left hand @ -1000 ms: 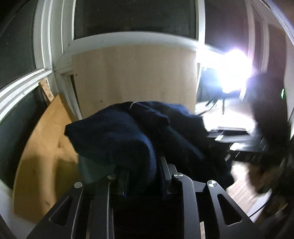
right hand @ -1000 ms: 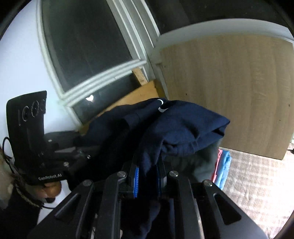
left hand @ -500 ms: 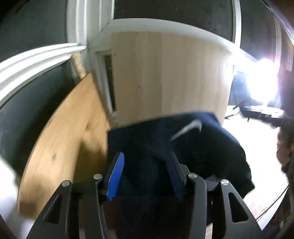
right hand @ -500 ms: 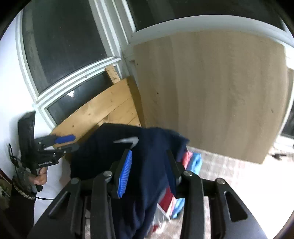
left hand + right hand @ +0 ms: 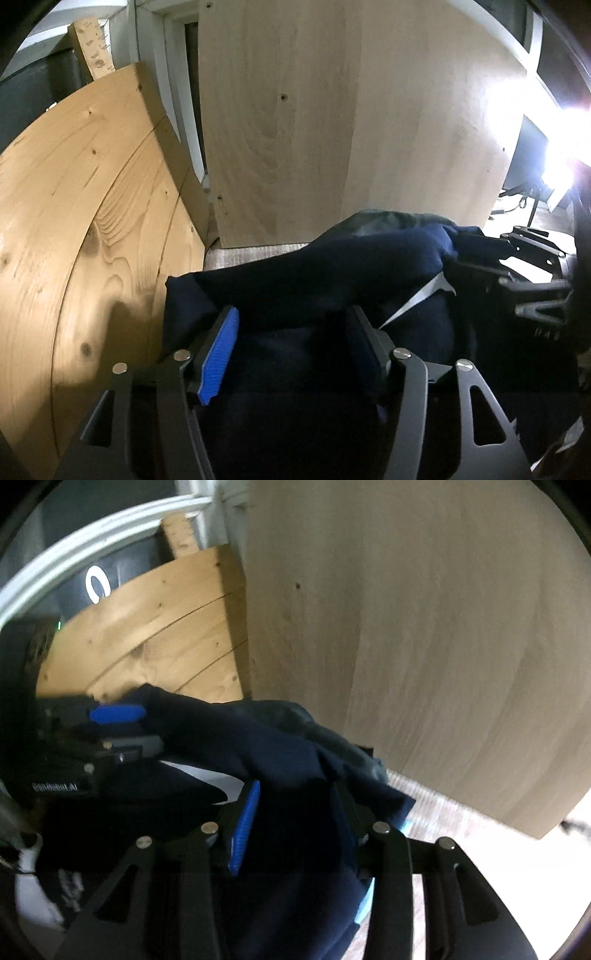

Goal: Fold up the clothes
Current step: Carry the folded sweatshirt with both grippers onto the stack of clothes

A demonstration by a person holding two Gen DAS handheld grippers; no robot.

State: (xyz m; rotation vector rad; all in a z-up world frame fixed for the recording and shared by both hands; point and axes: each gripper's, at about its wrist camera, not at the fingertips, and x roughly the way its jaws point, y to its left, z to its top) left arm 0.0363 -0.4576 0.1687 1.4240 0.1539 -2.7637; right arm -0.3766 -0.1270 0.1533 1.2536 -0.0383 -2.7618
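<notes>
Dark navy fabric garment lying slack between both tools' spread jaws.
Left gripper and right gripper have just been opening, pads off cloth; pale wooden panel standing ahead.

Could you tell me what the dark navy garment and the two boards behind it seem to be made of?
The dark navy garment looks like soft matte knit, probably cotton jersey: it drapes and rumples. The knotty orange-brown board looks like pine planks, with visible knots and seams. The pale smooth board seems plywood or veneer, with faint grain.
</notes>
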